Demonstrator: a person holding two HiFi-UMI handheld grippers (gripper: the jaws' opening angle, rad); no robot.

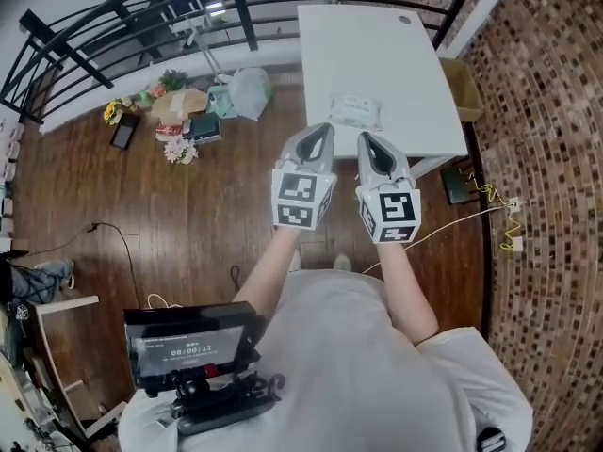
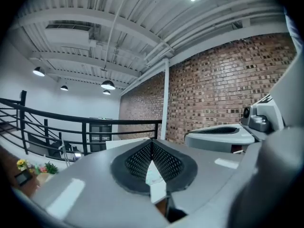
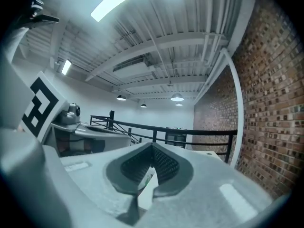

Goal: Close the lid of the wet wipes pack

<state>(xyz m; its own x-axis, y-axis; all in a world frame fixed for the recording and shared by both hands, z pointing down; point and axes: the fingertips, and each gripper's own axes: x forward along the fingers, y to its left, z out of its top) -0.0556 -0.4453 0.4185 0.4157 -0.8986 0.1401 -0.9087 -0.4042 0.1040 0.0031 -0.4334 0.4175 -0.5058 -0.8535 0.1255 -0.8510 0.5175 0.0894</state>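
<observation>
Both grippers held side by side in the air at the near edge of the white table (image 1: pixel 377 45), not touching anything. Left gripper (image 1: pixel 321 129): jaws pressed together at the tips, nothing between them; its own view confirms this (image 2: pixel 152 141). Right gripper (image 1: pixel 365 137): same, tips closed on nothing (image 3: pixel 152 145).

Wet wipes pack (image 1: pixel 356 111) lies flat on the table near its front edge, just beyond the two gripper tips and apart from them. Too small in the head view to tell whether the lid is up or down.

Room: dark wooden floor (image 1: pixel 207 215), brick wall (image 1: pixel 537 158) along the right, black railing (image 1: pixel 141 17) at far left. Cardboard box (image 1: pixel 461 87) sits between the table's right side and the wall. Pile of bags and flowers (image 1: pixel 179 111) on the floor left of the table. Ceiling is white with hanging lamps (image 2: pixel 108 85).
</observation>
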